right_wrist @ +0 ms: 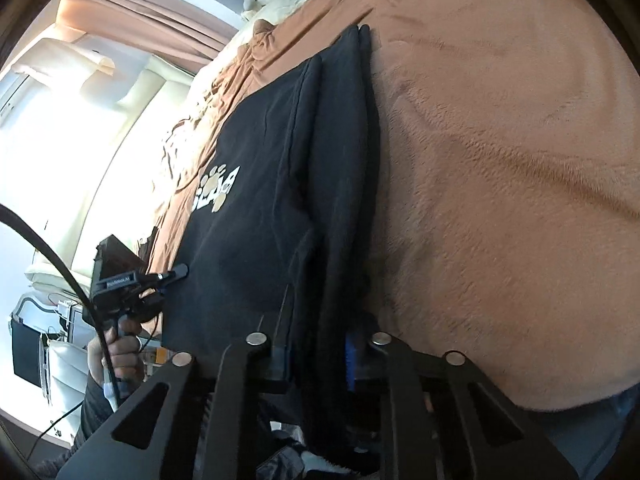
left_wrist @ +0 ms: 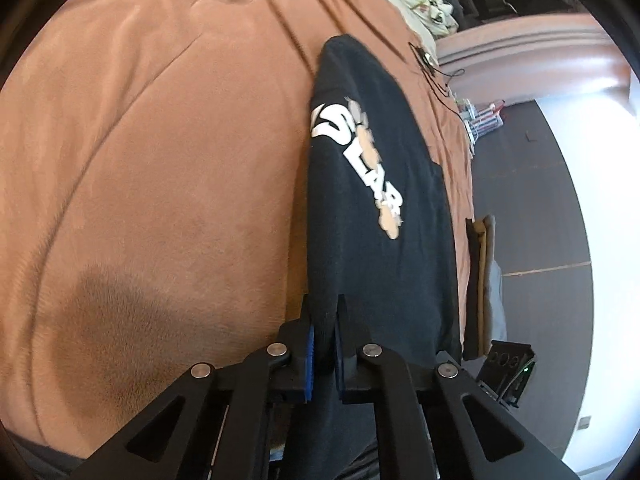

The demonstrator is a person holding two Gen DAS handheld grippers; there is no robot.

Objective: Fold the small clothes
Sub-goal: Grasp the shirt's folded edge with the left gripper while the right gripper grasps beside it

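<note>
One black cotton T-shirt with white lettering and tan paw prints (left_wrist: 372, 184) lies on the brown plush bedspread (left_wrist: 160, 140), held by two tools. Left hand-held gripper (left_wrist: 323, 344) is nearly closed, pinching a folded edge between blue pads. Right hand-held gripper (right_wrist: 316, 354) is likewise narrow, clamped on bunched cloth. The shirt's long axis runs away from both cameras.

A brown fleece blanket (left_wrist: 160, 160) covers the bed. At its far end lies a cream sheet with bear prints (left_wrist: 416, 0), and a thin black cable (left_wrist: 436, 76) trails near the edge. Peach curtains (right_wrist: 140, 20) hang by a bright window (right_wrist: 80, 140). The floor (left_wrist: 560, 220) is dark grey.
</note>
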